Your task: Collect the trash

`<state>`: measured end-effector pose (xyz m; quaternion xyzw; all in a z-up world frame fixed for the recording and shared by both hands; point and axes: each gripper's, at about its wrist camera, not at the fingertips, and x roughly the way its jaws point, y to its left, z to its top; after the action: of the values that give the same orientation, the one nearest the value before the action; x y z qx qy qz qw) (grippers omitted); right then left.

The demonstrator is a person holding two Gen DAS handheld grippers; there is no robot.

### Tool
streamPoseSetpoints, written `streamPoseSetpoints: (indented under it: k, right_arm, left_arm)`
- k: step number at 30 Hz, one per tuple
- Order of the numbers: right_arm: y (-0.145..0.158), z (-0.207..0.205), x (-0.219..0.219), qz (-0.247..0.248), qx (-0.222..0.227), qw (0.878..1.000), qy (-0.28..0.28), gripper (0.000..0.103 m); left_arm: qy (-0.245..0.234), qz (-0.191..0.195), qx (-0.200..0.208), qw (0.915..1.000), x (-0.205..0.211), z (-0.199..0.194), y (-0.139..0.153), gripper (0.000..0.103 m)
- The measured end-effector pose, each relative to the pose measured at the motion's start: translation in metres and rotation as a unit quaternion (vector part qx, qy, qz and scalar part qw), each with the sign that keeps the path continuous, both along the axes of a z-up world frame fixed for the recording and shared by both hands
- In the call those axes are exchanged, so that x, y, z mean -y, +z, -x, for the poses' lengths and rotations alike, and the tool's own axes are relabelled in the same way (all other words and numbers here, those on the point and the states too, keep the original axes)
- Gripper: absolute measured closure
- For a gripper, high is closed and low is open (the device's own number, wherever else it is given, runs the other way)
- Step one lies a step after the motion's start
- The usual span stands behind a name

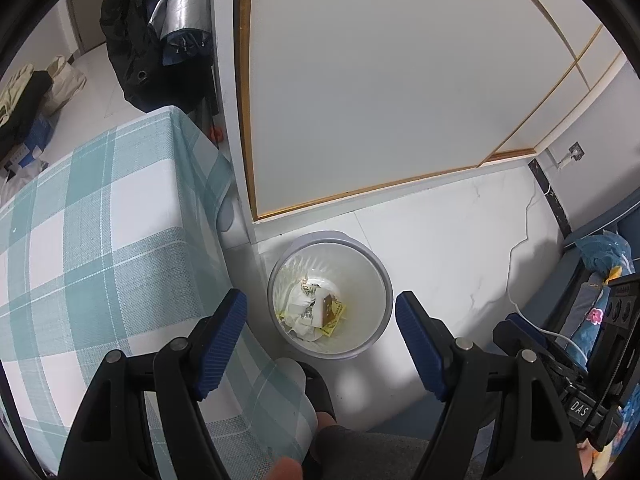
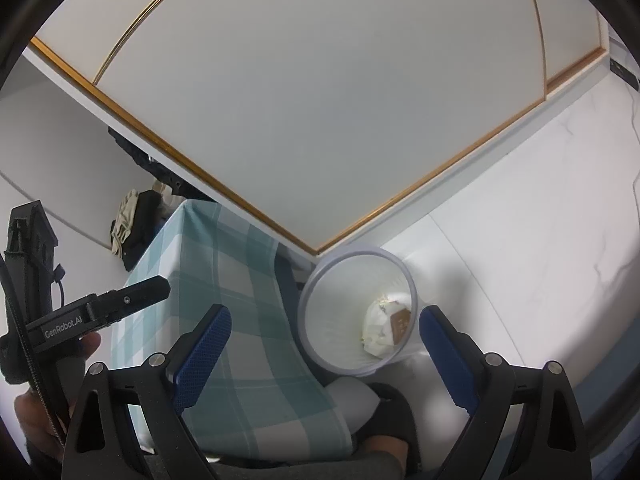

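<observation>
I am looking down over the checked cloth on the counter [image 1: 100,216] at far left. My left gripper [image 1: 320,320] is hanging with its fingers apart and empty above the trash bin [image 1: 382,276], which is sitting on the white floor [image 1: 460,248] beside the counter, crumpled wrappers [image 1: 310,308] lying inside. My right gripper [image 2: 324,344] is also holding its fingers apart, empty.
</observation>
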<state>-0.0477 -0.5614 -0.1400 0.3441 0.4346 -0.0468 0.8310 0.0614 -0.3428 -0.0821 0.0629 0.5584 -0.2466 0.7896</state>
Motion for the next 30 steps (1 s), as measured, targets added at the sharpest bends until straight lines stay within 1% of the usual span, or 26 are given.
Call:
streamPoseSetpoints:
  k: [13, 18, 24, 30]
  right_arm:
    - [-0.001, 0.002, 0.001, 0.0, -0.001, 1.0, -0.004, 0.007]
    - [0.0, 0.002, 0.002, 0.0, -0.002, 1.0, -0.006, 0.007]
    - [0.01, 0.007, 0.001, 0.006, 0.005, 1.0, -0.006, 0.007]
    - [0.018, 0.015, -0.002, 0.01, 0.01, 1.0, -0.008, 0.007]
  left_arm:
    - [0.001, 0.003, 0.002, 1.0, -0.003, 0.001, 0.001, 0.029]
    - [-0.001, 0.003, -0.003, 1.0, -0.005, 0.001, 0.002, 0.029]
    - [-0.011, 0.002, 0.001, 0.9999, -0.004, 0.004, 0.009, 0.029]
    - [-0.006, 0.006, 0.017, 0.9998, -0.008, 0.01, 0.013, 0.029]
